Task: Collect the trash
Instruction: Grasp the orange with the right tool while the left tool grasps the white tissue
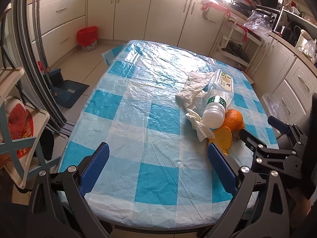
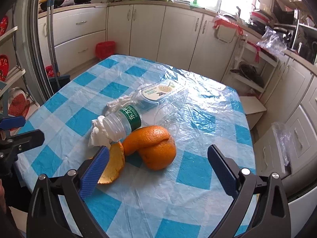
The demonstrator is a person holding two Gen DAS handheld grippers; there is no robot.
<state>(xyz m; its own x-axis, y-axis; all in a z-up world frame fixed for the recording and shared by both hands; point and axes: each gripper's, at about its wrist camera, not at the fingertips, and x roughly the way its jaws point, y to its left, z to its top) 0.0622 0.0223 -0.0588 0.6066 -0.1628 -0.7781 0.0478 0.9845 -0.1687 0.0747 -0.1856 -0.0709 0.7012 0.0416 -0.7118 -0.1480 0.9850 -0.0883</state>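
- While the trash sits bunched on the right half of the table [image 1: 138,103], a crushed plastic bottle [image 1: 217,99] lies on its side across a crumpled white tissue [image 1: 193,91], its base touching the orange peel [image 1: 232,120].
- Seen from the right wrist, a clear plastic tray [image 2: 158,93] with a printed label lies just behind the bottle, and a loose curl of peel [image 2: 115,163] rests against the inner face of that gripper's left finger.
- Kitchen cabinets [image 1: 128,11] ring the room; a red-lined bin [image 1: 87,38] stands on the floor well beyond the far table edge, with a dustpan [image 1: 68,91] near the left side.
- Green band on the bottle carries white Chinese characters, partly readable as "东方"; the tray label's print is too small to read.
- Left gripper [image 1: 158,158] hovers low over the near cloth squares, fingers spread wide, holding nothing.
- Right gripper [image 2: 158,160] is likewise wide open and empty, reaching in so the main orange peel [image 2: 152,146] lies between its fingers; from the left wrist it enters from the right edge.
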